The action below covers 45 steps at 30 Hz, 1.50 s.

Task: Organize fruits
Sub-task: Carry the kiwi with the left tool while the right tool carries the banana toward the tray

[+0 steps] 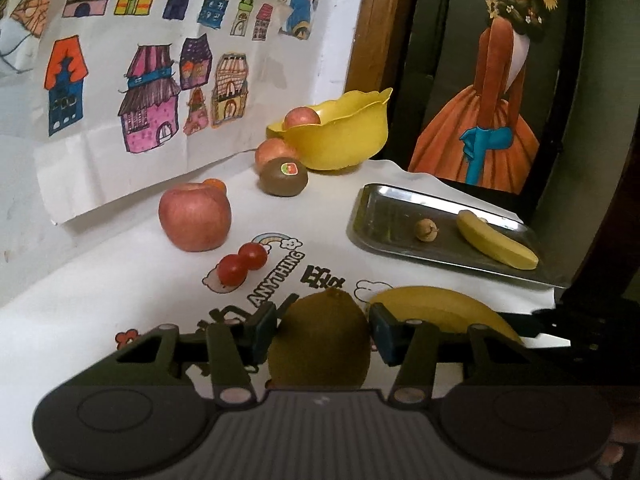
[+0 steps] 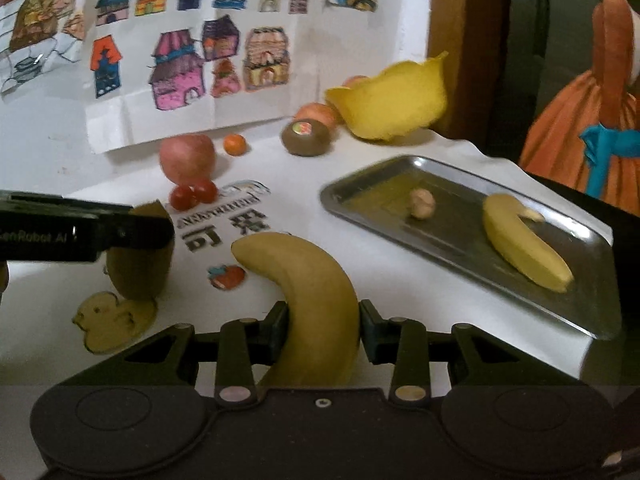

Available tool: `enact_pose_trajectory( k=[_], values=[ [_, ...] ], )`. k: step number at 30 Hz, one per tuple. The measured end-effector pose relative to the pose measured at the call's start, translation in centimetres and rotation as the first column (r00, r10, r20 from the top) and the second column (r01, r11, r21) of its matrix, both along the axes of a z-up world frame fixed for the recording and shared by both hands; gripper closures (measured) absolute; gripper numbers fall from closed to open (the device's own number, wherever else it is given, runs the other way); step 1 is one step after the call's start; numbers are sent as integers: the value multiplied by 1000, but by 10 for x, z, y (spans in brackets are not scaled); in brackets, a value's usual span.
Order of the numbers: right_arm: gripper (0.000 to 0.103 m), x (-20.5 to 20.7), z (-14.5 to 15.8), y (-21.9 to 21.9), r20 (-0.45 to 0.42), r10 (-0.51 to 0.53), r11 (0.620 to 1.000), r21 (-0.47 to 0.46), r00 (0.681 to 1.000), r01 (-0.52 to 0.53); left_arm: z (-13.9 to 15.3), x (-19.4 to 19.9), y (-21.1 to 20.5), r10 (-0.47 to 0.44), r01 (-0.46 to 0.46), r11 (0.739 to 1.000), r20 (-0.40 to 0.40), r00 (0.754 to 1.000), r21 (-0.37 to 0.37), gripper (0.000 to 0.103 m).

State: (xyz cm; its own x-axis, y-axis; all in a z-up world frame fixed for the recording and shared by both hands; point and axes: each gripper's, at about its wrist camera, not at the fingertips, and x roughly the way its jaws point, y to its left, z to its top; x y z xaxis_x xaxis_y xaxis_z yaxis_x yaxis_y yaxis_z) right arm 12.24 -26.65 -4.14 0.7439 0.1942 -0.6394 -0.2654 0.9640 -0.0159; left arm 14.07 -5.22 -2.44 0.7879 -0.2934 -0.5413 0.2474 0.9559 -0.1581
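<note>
The left gripper [image 1: 322,330] pinches a kiwi [image 1: 319,340] between its jaws, and the right gripper [image 2: 323,330] pinches a banana [image 2: 310,304], both just above the white tabletop [image 1: 100,292]. Right of them a steel tray [image 2: 460,236] holds a second banana [image 2: 524,240] and a walnut [image 2: 423,203]. Farther back lie two cherry tomatoes [image 1: 242,266], an apple [image 1: 195,216], a stickered kiwi [image 1: 283,177] and a yellow bowl [image 1: 340,136] with another apple inside.

A white wall [image 1: 24,168] stands behind the table, with a sheet of coloured house drawings [image 1: 152,80] taped on it. Right of the drawings runs a brown wooden frame [image 1: 380,24], then a dark panel showing a painted figure in an orange dress [image 1: 488,120]. Light is dim.
</note>
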Motion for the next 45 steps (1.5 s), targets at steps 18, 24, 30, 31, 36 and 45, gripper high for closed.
enact_pose_trajectory(
  k=[18, 24, 30, 31, 36, 45],
  values=[
    [63, 3, -5, -4, -15, 1, 999, 50, 1000, 0, -14, 9, -4, -26, 26, 998, -6, 1000, 49, 42],
    [63, 6, -8, -7, -38, -10, 997, 79, 999, 13, -17, 16, -8, -34, 36, 996, -27, 999, 82, 42],
    [63, 5, -9, -6, -23, -10, 997, 76, 1000, 12, -20, 22, -7, -31, 34, 997, -53, 998, 69, 43],
    [63, 4, -10, -6, -17, -10, 997, 73, 1000, 12, -20, 22, -7, -26, 30, 997, -52, 998, 69, 43],
    [64, 0, -10, -7, 7, -23, 997, 76, 1000, 22, -19, 24, -6, -20, 20, 1000, -87, 996, -9, 44],
    [64, 2, -4, -32, 45, -70, 990, 123, 997, 64, -8, 41, -32, -43, 41, 999, -47, 998, -26, 44]
  ],
)
